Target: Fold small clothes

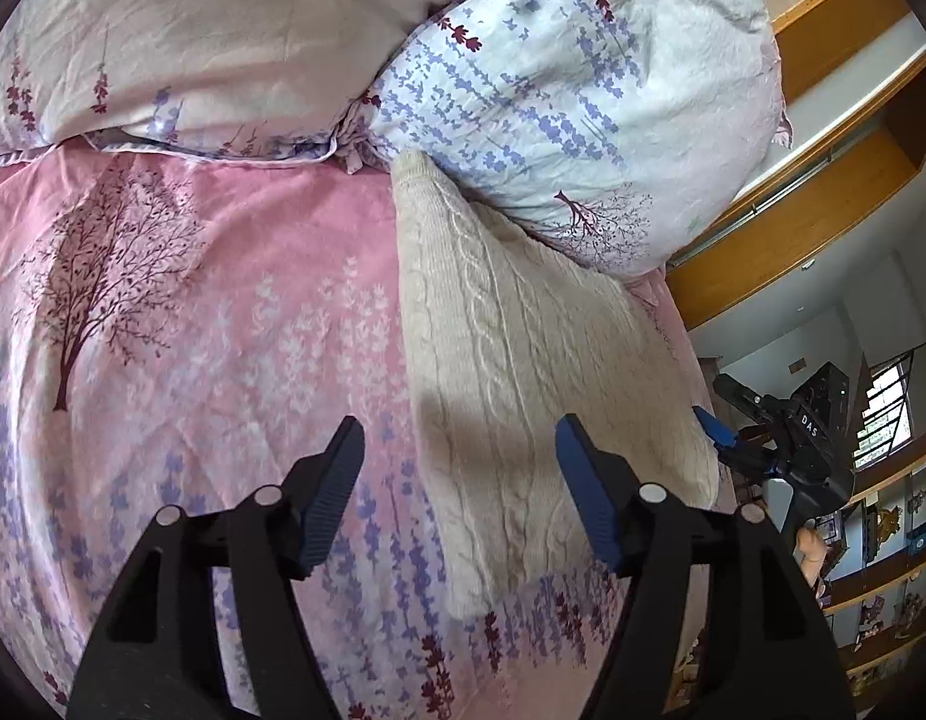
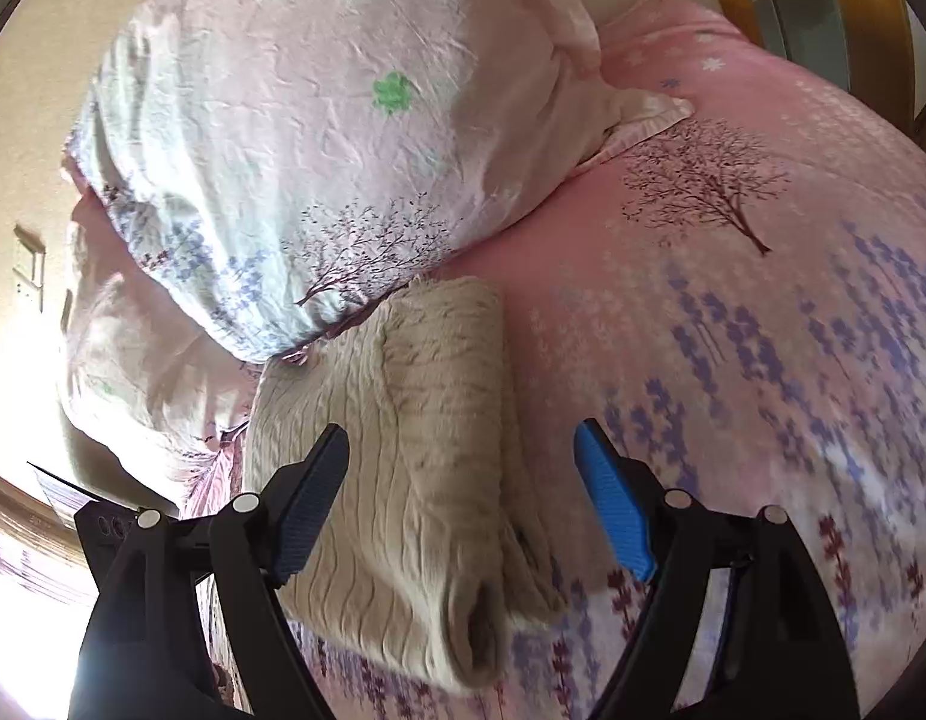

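One folded cream cable-knit sweater (image 1: 523, 372) lies on the one bed, on its pink floral sheet (image 1: 223, 330). Pillows at the head — two, a pale pinkish pillow (image 1: 223, 30) and a lavender-sprigged pillow (image 1: 571, 108). Two grippers — the left gripper (image 1: 460, 456), the right gripper (image 2: 463, 468).

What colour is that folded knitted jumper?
Cream, with a cable-knit pattern; the jumper shows best in the left wrist view.

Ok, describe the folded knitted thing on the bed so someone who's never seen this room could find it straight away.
Start at the pink bedsheet printed with trees and lavender. At its edge lies a pale flowered pillow; the cream cable-knit sweater sits folded against it. It is the only plain, thick knitted piece among smooth printed bedding.
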The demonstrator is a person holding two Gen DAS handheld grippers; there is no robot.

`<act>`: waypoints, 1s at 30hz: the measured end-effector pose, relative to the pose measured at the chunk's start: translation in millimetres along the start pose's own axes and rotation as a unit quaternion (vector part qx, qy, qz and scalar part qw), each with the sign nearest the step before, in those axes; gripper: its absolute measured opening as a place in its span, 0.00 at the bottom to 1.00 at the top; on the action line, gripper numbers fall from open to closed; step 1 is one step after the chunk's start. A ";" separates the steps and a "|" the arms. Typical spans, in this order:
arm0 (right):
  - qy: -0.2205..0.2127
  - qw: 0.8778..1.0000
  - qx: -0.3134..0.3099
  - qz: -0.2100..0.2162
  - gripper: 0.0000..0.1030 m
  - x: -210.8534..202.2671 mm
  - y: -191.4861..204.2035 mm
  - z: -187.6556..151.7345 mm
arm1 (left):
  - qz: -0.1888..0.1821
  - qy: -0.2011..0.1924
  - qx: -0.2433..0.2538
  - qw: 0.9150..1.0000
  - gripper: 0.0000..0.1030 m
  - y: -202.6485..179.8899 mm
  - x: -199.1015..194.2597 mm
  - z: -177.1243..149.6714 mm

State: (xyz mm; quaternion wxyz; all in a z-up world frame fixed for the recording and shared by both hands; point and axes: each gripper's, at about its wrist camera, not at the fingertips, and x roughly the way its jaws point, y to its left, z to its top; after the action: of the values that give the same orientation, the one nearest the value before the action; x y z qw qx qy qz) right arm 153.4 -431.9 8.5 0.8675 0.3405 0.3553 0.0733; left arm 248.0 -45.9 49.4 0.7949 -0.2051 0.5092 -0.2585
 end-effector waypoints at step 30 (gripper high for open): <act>0.102 0.988 0.024 0.111 0.37 73.6 -5.4 -5.8 | -0.048 0.027 -0.064 0.996 0.63 -8.2 79.7 15.4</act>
State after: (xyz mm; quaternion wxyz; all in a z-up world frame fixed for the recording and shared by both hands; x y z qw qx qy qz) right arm 203.1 -405.7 -39.7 0.8050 0.3892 0.4031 0.1951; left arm 288.1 -100.8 4.3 0.7527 -0.2732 0.5353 -0.2687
